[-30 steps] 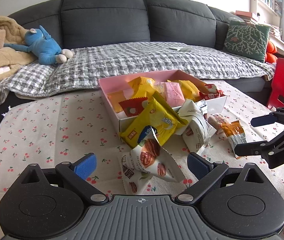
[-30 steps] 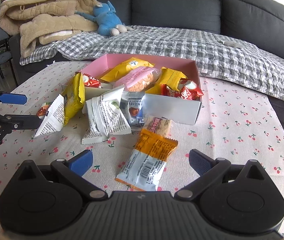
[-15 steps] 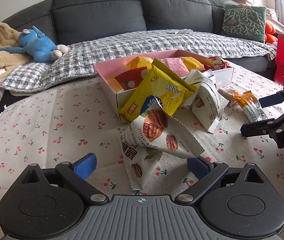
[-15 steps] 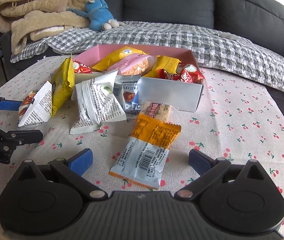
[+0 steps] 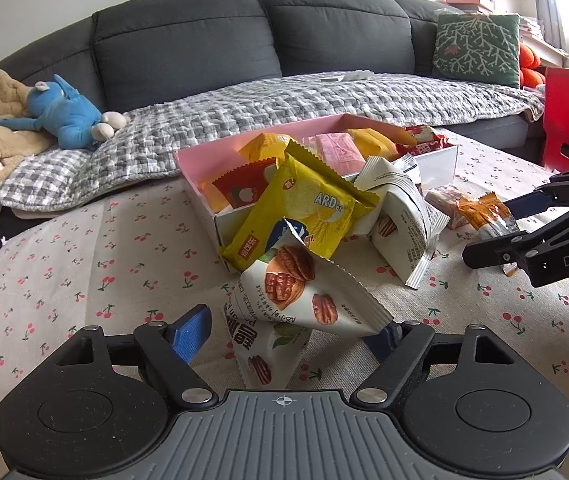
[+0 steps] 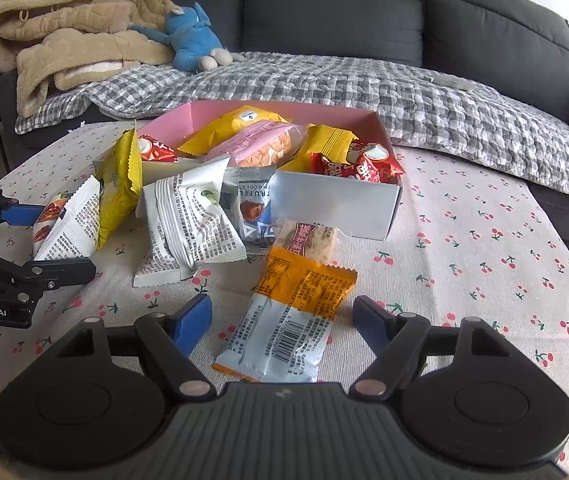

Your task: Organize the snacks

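Two grippers close in together: my left gripper [image 5: 284, 330] narrows around the pecan packet [image 5: 304, 300], my right gripper [image 6: 282, 318] around the orange-and-silver packet [image 6: 292, 320], neither pinched yet. I should squeeze gently, then lift toward the pink box [image 6: 336, 204].

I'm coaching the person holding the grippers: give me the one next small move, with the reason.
Probably finish closing both grippers. The left gripper straddles the pecan packet, the right gripper the orange packet; both jaws have just been closing, but gaps remain beside each.
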